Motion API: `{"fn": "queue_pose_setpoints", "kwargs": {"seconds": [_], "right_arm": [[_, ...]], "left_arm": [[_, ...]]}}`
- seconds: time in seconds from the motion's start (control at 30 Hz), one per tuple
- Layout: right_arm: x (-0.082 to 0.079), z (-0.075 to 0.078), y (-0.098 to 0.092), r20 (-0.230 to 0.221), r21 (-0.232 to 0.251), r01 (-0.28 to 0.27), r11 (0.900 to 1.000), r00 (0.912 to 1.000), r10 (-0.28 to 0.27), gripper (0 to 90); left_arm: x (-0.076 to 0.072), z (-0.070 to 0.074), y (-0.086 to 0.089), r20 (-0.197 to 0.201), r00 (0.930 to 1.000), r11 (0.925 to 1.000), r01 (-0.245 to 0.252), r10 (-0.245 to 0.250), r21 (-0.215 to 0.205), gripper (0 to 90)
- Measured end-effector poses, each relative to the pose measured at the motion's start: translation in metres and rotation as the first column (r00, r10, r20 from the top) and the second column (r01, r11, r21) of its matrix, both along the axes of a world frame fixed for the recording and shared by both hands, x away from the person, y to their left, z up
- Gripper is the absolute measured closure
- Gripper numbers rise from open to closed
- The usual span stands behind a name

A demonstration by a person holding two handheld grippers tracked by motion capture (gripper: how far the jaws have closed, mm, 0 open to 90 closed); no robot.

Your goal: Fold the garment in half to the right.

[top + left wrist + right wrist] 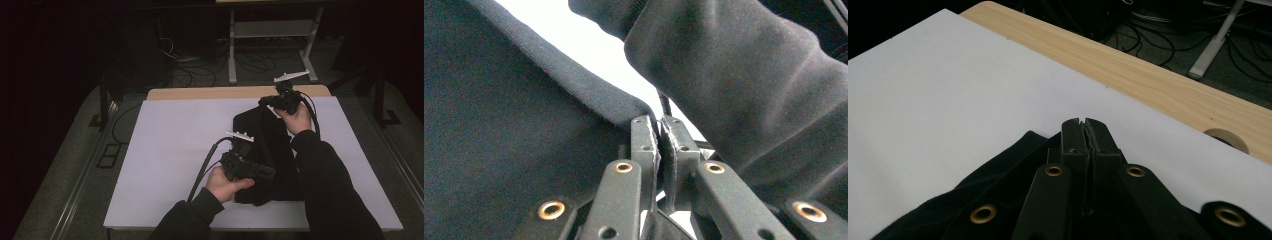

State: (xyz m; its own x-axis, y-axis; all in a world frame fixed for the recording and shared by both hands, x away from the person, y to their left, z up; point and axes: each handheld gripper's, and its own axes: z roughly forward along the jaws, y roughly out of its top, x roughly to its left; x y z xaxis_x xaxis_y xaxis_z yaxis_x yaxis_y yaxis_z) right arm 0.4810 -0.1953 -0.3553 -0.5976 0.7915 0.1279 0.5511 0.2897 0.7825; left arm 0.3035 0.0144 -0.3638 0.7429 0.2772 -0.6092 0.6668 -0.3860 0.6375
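A black cloth (265,145) lies rumpled on the right half of the white table cover (170,150). My left gripper (270,173) is at the cloth's near left edge and points right; its jaws are shut on the hemmed edge of the cloth (499,125). My right gripper (262,101) is at the cloth's far corner, lifted a little off the table. In the right gripper view the jaws of the right gripper (1084,122) are pressed together with the cloth (998,195) bunched under and around them. The person's dark right sleeve (734,75) hangs close in front of the left gripper (659,122).
A strip of bare wooden tabletop (240,92) runs behind the white cover, with a round hole (1228,139) in it. Beyond the table, cables and a white stand (232,50) are on the dark floor. The left half of the cover lies bare.
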Motion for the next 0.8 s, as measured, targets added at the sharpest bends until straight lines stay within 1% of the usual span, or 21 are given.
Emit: {"fn": "queue_pose_setpoints", "kwargs": {"seconds": [0.17, 0.23, 0.27, 0.3, 0.33, 0.43, 0.47, 0.5, 0.67, 0.7, 0.77, 0.8], "right_arm": [[-0.001, -0.003, -0.007, -0.006, 0.004, 0.011, 1.0, 0.9999, -0.011, 87.1], [-0.001, -0.004, -0.01, -0.006, 0.009, 0.015, 1.0, 0.9999, -0.014, 86.9], [-0.001, -0.005, -0.011, -0.006, 0.008, 0.016, 1.0, 0.9999, -0.016, 86.9], [-0.001, -0.006, -0.013, -0.012, 0.01, 0.02, 1.0, 0.9997, -0.02, 86.9], [-0.001, -0.006, -0.014, -0.013, 0.01, 0.022, 1.0, 0.9997, -0.022, 86.9], [-0.001, -0.008, -0.018, -0.012, 0.021, 0.028, 0.999, 0.9995, -0.028, 86.9], [-0.001, -0.009, -0.019, -0.012, 0.021, 0.032, 0.999, 0.9994, -0.031, 86.9], [-0.002, -0.009, -0.02, -0.012, 0.017, 0.03, 0.999, 0.9995, -0.029, 86.9], [-0.003, -0.016, -0.029, -0.021, 0.018, 0.048, 0.999, 0.9986, -0.048, 86.9], [-0.003, -0.017, -0.03, -0.025, 0.023, 0.05, 0.998, 0.9985, -0.049, 86.9], [-0.003, -0.02, -0.034, -0.037, 0.04, 0.057, 0.998, 0.9978, -0.055, 86.9], [-0.003, -0.022, -0.036, -0.042, 0.043, 0.06, 0.997, 0.9974, -0.059, 86.9]], "left_arm": [[0.001, -0.007, -0.012, -0.001, 0.9999, 0.9998, 0.012, -0.012, 0.016, 83.4], [0.0, -0.011, -0.018, -0.021, 0.9998, 0.9996, -0.001, 0.001, 0.028, 83.5], [0.002, -0.014, -0.021, -0.013, 0.9998, 0.9989, 0.016, -0.016, 0.044, 83.5], [0.001, -0.016, -0.025, -0.024, 0.9996, 0.9989, 0.013, -0.012, 0.046, 83.5], [0.002, -0.018, -0.028, -0.019, 0.9996, 0.9986, 0.022, -0.022, 0.047, 83.5], [0.002, -0.022, -0.035, -0.029, 0.9993, 0.9982, 0.025, -0.023, 0.054, 83.5], [0.003, -0.024, -0.037, -0.025, 0.9993, 0.9979, 0.03, -0.029, 0.057, 83.4], [0.003, -0.025, -0.039, -0.034, 0.9991, 0.9977, 0.028, -0.026, 0.061, 83.5], [0.004, -0.033, -0.049, -0.047, 0.9982, 0.9967, 0.039, -0.035, 0.072, 83.4], [0.004, -0.035, -0.051, -0.048, 0.9982, 0.9962, 0.039, -0.035, 0.078, 83.5], [0.005, -0.04, -0.057, -0.055, 0.9976, 0.9923, 0.048, -0.042, 0.114, 83.5], [0.005, -0.043, -0.059, -0.06, 0.9974, 0.9914, 0.048, -0.041, 0.121, 83.5]]}}
